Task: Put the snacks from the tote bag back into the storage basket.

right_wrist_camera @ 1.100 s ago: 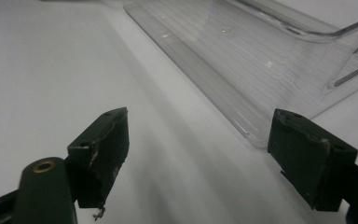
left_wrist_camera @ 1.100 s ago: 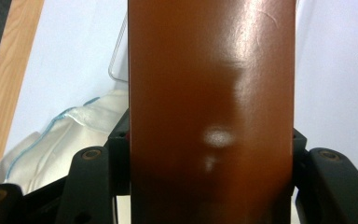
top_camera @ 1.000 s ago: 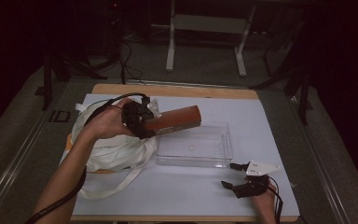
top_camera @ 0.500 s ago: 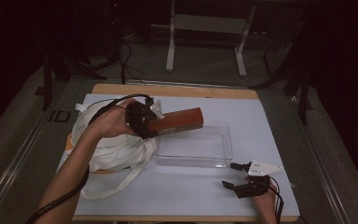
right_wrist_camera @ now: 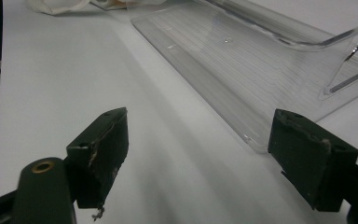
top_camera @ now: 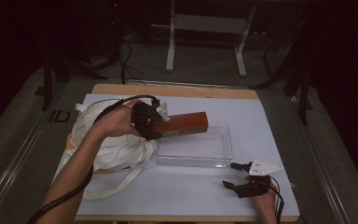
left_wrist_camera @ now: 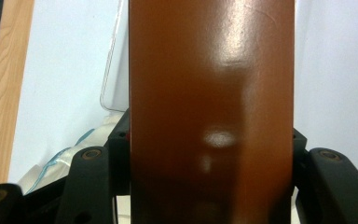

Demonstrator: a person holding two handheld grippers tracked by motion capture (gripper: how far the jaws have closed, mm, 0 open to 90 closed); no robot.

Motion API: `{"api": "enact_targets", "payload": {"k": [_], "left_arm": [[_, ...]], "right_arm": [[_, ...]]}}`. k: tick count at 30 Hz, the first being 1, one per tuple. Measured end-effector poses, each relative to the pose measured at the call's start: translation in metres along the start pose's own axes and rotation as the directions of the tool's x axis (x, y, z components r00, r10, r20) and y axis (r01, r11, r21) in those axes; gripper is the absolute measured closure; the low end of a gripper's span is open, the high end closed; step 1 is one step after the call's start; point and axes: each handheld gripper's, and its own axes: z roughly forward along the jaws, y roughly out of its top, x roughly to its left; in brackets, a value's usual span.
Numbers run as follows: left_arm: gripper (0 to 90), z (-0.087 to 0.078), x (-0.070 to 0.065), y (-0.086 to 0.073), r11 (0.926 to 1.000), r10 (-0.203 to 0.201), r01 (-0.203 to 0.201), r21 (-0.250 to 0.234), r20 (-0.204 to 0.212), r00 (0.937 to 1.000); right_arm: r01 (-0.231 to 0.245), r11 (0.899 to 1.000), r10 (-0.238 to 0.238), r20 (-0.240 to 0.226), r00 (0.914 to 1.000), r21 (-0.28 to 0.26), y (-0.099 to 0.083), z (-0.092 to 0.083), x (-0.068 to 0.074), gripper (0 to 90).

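- The left gripper point(top_camera: 154, 122) is clamped on one end of a brown box point(top_camera: 182, 124), held in the air above the counter point(top_camera: 279, 130).
- In the high view the box lies nearly level, its free end pointing toward the person's right and reaching over the far left part of a clear tray point(top_camera: 195, 148).
- In the left gripper view the box point(left_wrist_camera: 211, 93) runs straight up between the two black jaws, which press its sides; its glossy face carries bright glare spots.
- To the left of the box in that view show a corner of the tray point(left_wrist_camera: 114, 79), the white counter cover and a strip of bare wood at the edge.
- The tray sits on the white cover near the counter's middle; nothing lies in it that I can make out.
- A white bag point(top_camera: 107, 140) with long straps lies crumpled at the counter's left, under the left forearm and just beside the tray's left end.
- The right gripper point(top_camera: 235, 175) rests low on the counter at the near right, apart from the tray's near right corner, with its jaws spread wide and nothing between them.
- In the right gripper view the tray point(right_wrist_camera: 242, 60) lies ahead, its near edge close to the right jaw, and a bit of the bag point(right_wrist_camera: 58, 5) shows at the top left.
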Motion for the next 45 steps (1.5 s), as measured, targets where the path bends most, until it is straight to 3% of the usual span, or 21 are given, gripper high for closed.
{"api": "enact_targets", "payload": {"k": [9,45], "left_arm": [[43.7,0.007,-0.001,0.005,0.9996,0.017,-0.017,0.024,0.007,0.9998],[43.4,0.024,-0.006,0.016,0.9968,0.073,-0.075,0.028,0.075,0.9945]], "right_arm": [[0.003,1.000,-0.003,0.000,1.0000,0.000,0.000,0.000,0.000,20.1],[0.001,1.000,-0.001,-0.001,1.0000,0.002,0.000,0.000,0.000,20.1]]}}
